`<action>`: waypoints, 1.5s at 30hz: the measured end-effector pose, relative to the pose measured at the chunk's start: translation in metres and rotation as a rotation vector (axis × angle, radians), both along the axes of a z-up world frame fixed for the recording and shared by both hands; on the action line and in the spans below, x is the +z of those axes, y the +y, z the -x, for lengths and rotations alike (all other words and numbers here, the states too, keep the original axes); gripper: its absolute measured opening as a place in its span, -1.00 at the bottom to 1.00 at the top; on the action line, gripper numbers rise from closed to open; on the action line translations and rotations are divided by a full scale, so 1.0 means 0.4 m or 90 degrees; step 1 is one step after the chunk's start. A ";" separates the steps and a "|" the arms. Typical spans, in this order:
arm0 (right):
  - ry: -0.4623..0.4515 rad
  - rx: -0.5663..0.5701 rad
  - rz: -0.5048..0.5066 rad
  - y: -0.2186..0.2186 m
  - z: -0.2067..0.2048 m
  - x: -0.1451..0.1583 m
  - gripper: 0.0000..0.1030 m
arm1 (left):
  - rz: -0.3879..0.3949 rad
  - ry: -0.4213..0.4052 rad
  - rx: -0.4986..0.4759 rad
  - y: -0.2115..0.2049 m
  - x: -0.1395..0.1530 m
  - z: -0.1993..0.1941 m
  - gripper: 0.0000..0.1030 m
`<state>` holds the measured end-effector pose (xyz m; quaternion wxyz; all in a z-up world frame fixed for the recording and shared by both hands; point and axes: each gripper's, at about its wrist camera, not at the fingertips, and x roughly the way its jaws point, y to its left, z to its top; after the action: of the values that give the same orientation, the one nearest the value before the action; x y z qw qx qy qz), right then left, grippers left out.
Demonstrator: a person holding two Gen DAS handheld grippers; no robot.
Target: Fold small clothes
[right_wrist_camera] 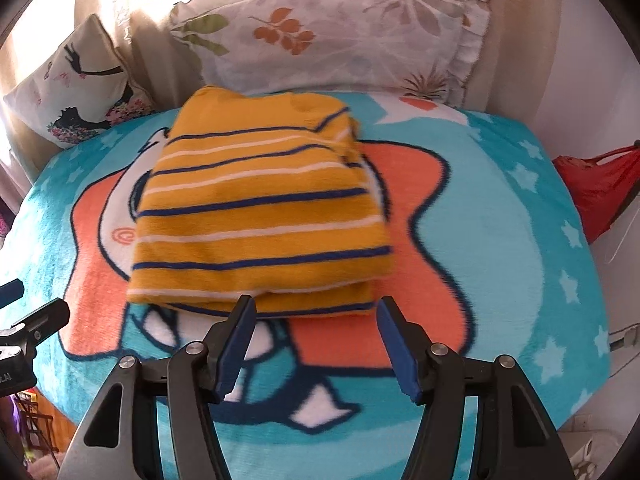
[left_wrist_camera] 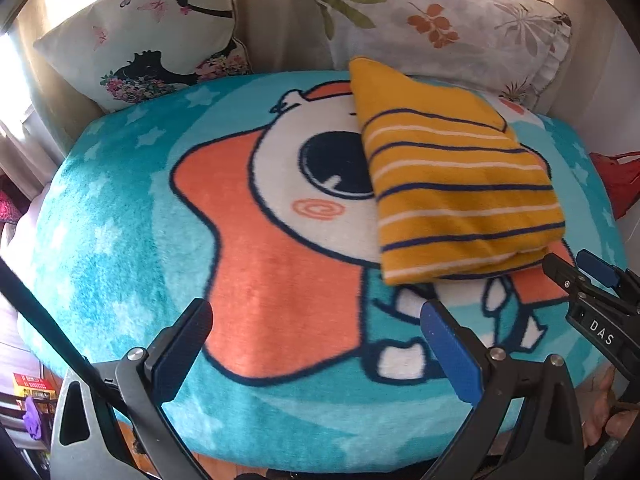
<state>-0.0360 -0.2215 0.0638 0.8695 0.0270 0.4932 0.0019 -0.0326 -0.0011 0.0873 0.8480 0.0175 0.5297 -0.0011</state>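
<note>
A yellow garment with navy and white stripes (left_wrist_camera: 460, 184) lies folded into a thick rectangle on the cartoon blanket (left_wrist_camera: 132, 216). It also shows in the right wrist view (right_wrist_camera: 260, 208). My left gripper (left_wrist_camera: 316, 316) is open and empty, to the left of and nearer than the garment. My right gripper (right_wrist_camera: 316, 312) is open and empty, its tips just in front of the garment's near folded edge. The right gripper also shows at the right edge of the left wrist view (left_wrist_camera: 580, 268).
A butterfly-print cushion (left_wrist_camera: 152, 36) and a leaf-print pillow (left_wrist_camera: 440, 28) stand at the back. A red bag (right_wrist_camera: 600, 188) hangs at the right edge. The turquoise blanket (right_wrist_camera: 520, 240) covers the whole surface. The left gripper's tip shows at the left edge (right_wrist_camera: 36, 316).
</note>
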 end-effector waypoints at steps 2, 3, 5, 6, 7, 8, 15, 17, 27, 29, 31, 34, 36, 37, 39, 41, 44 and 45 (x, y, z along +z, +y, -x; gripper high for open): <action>0.002 -0.002 0.000 -0.026 0.005 -0.006 0.33 | 0.005 0.004 0.002 -0.012 -0.007 0.000 1.00; 0.004 -0.002 0.000 -0.036 0.006 -0.008 0.33 | 0.007 0.008 0.003 -0.022 -0.010 0.001 1.00; 0.006 -0.002 0.000 -0.052 0.008 -0.013 0.34 | 0.007 0.013 0.004 -0.037 -0.014 0.005 1.00; 0.007 -0.001 0.001 -0.061 0.009 -0.016 0.35 | 0.008 0.016 0.005 -0.044 -0.017 0.006 1.00; 0.008 -0.001 0.002 -0.065 0.010 -0.017 0.35 | 0.009 0.018 0.005 -0.049 -0.019 0.007 1.00; 0.008 -0.001 0.003 -0.072 0.010 -0.019 0.36 | 0.011 0.020 0.006 -0.055 -0.022 0.008 1.00; 0.015 0.007 0.005 -0.087 0.008 -0.033 0.38 | 0.014 0.031 0.015 -0.072 -0.032 0.008 1.00; 0.016 0.013 0.007 -0.086 0.004 -0.035 0.39 | 0.014 0.032 0.018 -0.074 -0.034 0.008 1.00; 0.015 0.039 0.010 -0.053 -0.011 -0.043 0.40 | 0.021 0.037 0.043 -0.058 -0.041 0.013 1.00; 0.015 0.046 0.012 -0.047 -0.014 -0.044 0.40 | 0.021 0.040 0.049 -0.054 -0.043 0.015 1.00; 0.015 0.051 0.013 -0.042 -0.016 -0.045 0.40 | 0.020 0.042 0.054 -0.051 -0.045 0.016 1.00; 0.015 0.058 0.015 -0.037 -0.017 -0.047 0.41 | 0.021 0.044 0.059 -0.050 -0.047 0.020 1.00; 0.014 0.063 0.016 -0.036 -0.016 -0.047 0.41 | 0.021 0.046 0.061 -0.051 -0.048 0.021 1.00; 0.014 0.064 0.016 -0.035 -0.015 -0.048 0.41 | 0.021 0.047 0.061 -0.052 -0.049 0.021 1.00; 0.014 0.065 0.018 -0.033 -0.012 -0.048 0.42 | 0.021 0.048 0.062 -0.055 -0.051 0.023 1.00; 0.013 0.065 0.018 -0.034 -0.010 -0.048 0.42 | 0.021 0.050 0.062 -0.058 -0.052 0.025 1.00; 0.013 0.062 0.019 -0.041 -0.007 -0.047 0.43 | 0.020 0.049 0.060 -0.063 -0.052 0.027 1.00; 0.013 0.062 0.019 -0.044 -0.007 -0.047 0.43 | 0.020 0.048 0.059 -0.065 -0.051 0.028 1.00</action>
<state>-0.0334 -0.2390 0.0448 0.8637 -0.0097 0.5026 0.0365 -0.0437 -0.0272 0.0667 0.8266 -0.0202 0.5617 0.0293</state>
